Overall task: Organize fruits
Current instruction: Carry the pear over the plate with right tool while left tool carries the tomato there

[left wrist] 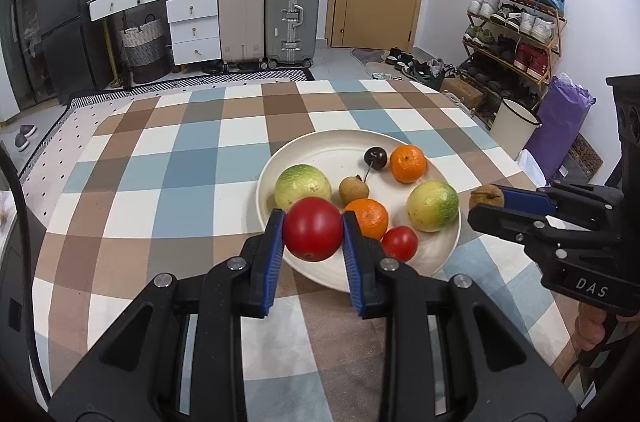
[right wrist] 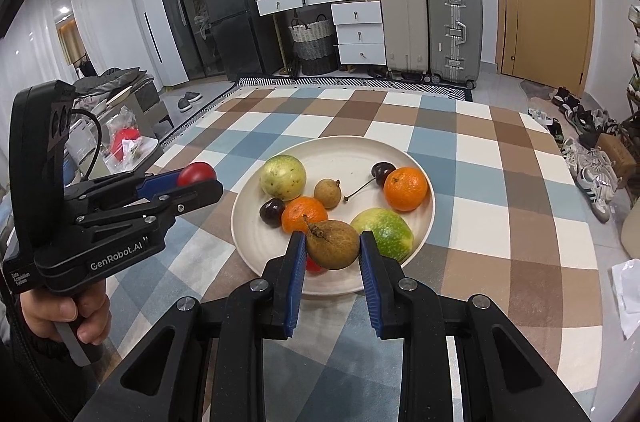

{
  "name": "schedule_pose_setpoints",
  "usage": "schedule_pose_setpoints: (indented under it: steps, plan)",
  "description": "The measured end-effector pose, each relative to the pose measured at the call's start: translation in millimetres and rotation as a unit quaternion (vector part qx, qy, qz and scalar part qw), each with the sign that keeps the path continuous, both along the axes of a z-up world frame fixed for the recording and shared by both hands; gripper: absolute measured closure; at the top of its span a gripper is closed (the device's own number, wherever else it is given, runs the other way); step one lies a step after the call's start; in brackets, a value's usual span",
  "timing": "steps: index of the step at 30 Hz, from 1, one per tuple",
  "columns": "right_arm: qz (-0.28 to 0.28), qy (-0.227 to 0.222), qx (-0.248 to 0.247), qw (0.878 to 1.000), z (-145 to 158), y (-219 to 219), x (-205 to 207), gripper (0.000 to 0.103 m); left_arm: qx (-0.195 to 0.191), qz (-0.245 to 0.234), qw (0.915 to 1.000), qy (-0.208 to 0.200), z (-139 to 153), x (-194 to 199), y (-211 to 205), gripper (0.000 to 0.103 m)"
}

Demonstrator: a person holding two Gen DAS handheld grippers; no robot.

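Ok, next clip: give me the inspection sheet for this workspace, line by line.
Surface: table under a checked cloth in brown, blue and white.
Job's things: cream plate holding two green-yellow fruits, two oranges, two dark cherries, a small brown fruit and a small red tomato.
Clutter: nothing seen on the cloth beyond the plate.
Grippers: left gripper shut on a large red tomato; right gripper shut on a brown fruit; both held above the plate's near edge.
Cables: black cable looping behind the left gripper's body.
Surroundings: suitcases, white drawers, fridge, door, shoe rack.
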State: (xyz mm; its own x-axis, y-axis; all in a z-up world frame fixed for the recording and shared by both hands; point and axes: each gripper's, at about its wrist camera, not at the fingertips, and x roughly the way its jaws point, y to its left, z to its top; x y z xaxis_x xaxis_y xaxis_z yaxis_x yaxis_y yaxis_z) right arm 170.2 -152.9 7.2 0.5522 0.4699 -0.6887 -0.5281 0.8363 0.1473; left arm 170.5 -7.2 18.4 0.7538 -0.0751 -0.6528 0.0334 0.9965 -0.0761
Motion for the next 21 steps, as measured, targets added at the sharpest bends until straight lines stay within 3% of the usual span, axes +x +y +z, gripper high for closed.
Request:
schedule_pose_setpoints:
  steps: [21]
  plan:
    - [0.014,0.005,0.013,1.0,-10,4,44,0.076,0.009,-0.021,0.9997,0.005,-17,54,-29,0.078]
